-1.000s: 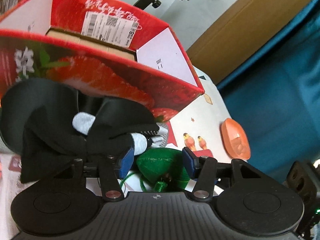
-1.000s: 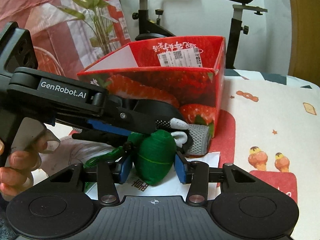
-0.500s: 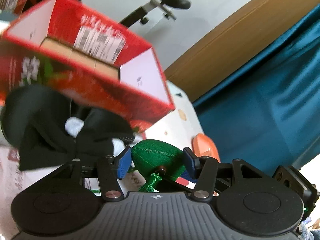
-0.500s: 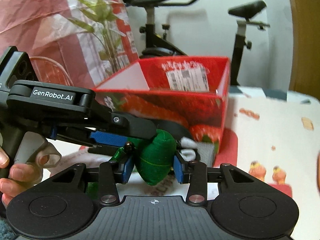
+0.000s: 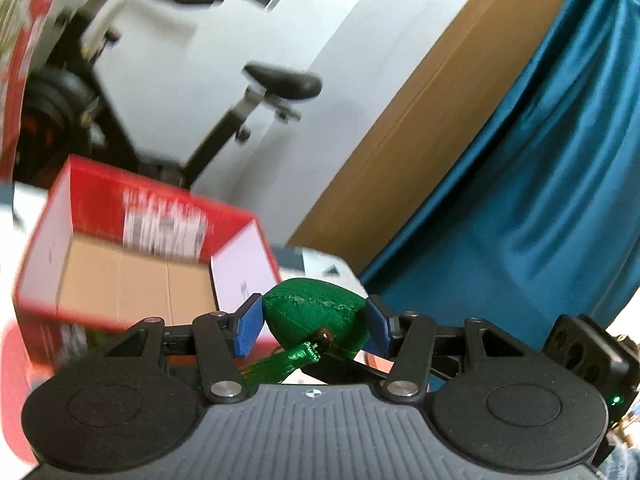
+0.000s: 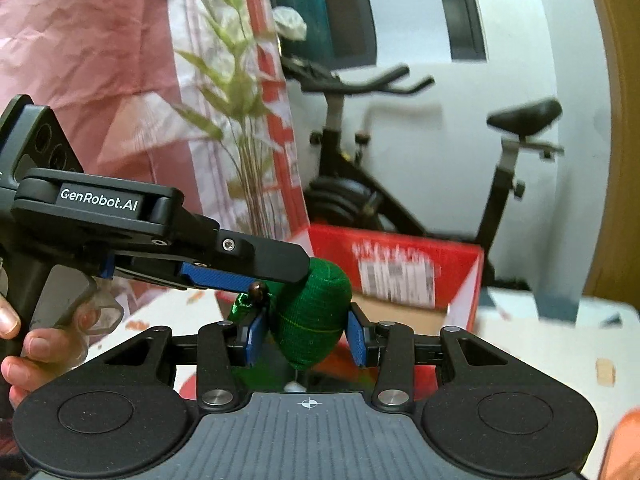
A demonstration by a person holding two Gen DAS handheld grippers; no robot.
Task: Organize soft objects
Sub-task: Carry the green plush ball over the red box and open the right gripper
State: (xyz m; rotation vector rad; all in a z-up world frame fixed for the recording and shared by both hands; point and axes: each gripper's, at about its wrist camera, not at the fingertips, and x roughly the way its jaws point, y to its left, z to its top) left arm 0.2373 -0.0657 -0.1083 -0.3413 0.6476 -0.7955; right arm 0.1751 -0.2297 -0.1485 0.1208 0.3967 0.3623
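Note:
A green soft pouch [image 5: 316, 314] with a drawstring and a brown bead is gripped by both grippers at once. My left gripper [image 5: 312, 322] is shut on it, its blue pads against both sides. My right gripper [image 6: 306, 338] is shut on the same pouch [image 6: 312, 320]. The left gripper's body [image 6: 160, 232] reaches in from the left in the right wrist view. The red strawberry box [image 5: 132, 264] stands open below and ahead, its cardboard floor bare; it also shows in the right wrist view [image 6: 396, 276].
An exercise bike [image 6: 400, 160] stands behind the table against a white wall. A potted plant [image 6: 236, 120] and pink-red cloth are at the left. A teal curtain [image 5: 520, 200] and a brown panel are at the right. An orange object [image 6: 624, 444] sits at the bottom right.
Both grippers have lifted the green pouch up off the table, above the level of the box's rim. The black sock bundle has dropped out of view.

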